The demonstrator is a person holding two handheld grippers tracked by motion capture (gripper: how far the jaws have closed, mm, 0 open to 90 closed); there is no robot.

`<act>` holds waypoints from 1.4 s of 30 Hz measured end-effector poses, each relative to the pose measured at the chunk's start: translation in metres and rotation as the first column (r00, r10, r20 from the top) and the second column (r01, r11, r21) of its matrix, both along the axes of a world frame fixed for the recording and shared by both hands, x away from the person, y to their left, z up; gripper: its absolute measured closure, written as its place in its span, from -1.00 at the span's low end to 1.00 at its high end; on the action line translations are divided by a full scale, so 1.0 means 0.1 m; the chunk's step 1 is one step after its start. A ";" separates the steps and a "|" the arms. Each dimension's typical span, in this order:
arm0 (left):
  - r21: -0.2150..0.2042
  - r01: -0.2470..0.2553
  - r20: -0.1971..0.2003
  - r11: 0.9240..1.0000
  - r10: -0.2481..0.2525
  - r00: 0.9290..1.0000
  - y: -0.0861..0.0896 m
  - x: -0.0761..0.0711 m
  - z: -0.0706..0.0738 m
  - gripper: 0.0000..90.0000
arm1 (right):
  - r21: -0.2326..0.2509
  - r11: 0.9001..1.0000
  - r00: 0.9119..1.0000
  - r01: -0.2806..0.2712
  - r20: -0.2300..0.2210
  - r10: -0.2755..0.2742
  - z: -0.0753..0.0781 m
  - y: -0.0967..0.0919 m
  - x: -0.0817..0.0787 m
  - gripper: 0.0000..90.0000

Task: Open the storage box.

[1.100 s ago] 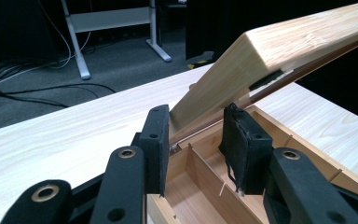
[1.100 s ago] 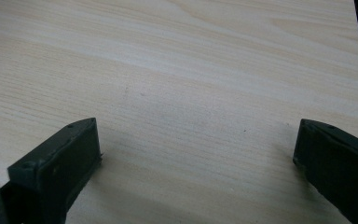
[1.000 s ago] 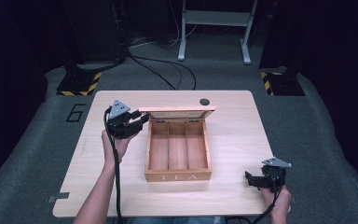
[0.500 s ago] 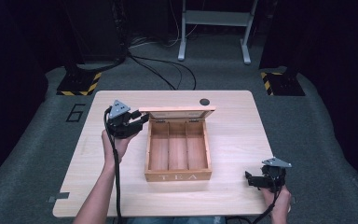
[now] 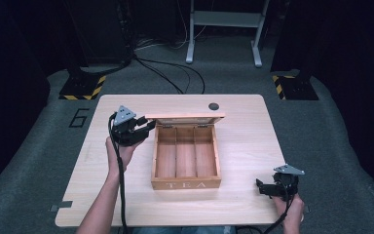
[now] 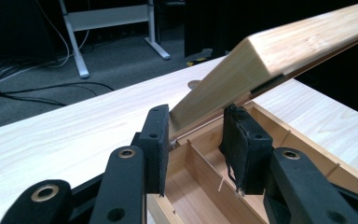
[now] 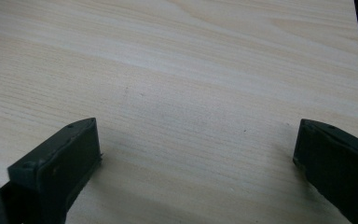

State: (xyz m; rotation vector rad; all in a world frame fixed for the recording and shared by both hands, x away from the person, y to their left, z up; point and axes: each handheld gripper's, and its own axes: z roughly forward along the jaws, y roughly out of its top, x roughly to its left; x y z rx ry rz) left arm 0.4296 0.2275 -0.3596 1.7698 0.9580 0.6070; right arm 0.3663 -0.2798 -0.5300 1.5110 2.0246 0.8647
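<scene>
A wooden box (image 5: 186,158) marked TEA sits mid-table, and its three compartments (image 6: 200,186) hold nothing. Its lid (image 5: 185,117) stands raised at the far side, tilted up. My left gripper (image 5: 148,127) is at the lid's left corner. In the left gripper view the jaws (image 6: 196,126) are shut on the lid (image 6: 279,51), one pad on each face. My right gripper (image 5: 260,187) rests near the table's front right corner, apart from the box. Its jaws (image 7: 196,140) are open wide over bare wood.
The light wooden table (image 5: 253,131) has a small dark round disc (image 5: 214,106) near its far edge, behind the box. Grey carpet, black cables (image 5: 175,73) and a white frame's legs (image 5: 224,29) lie beyond the table.
</scene>
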 end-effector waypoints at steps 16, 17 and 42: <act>0.044 0.031 0.016 0.999 -0.032 0.999 -0.06 -0.28 -0.22 0.16 | -0.004 1.000 1.000 -0.006 0.000 0.006 0.00 0.00 0.00 -1.00; 0.055 0.022 0.028 0.998 -0.023 0.999 -0.07 -0.30 -0.24 0.14 | 0.002 1.000 1.000 0.000 0.001 0.000 0.00 0.00 0.00 -1.00; 0.010 0.055 -0.040 0.998 -0.054 0.998 -0.05 -0.59 -0.87 -0.11 | 0.000 1.000 1.000 0.002 0.000 -0.002 0.00 0.01 0.00 -1.00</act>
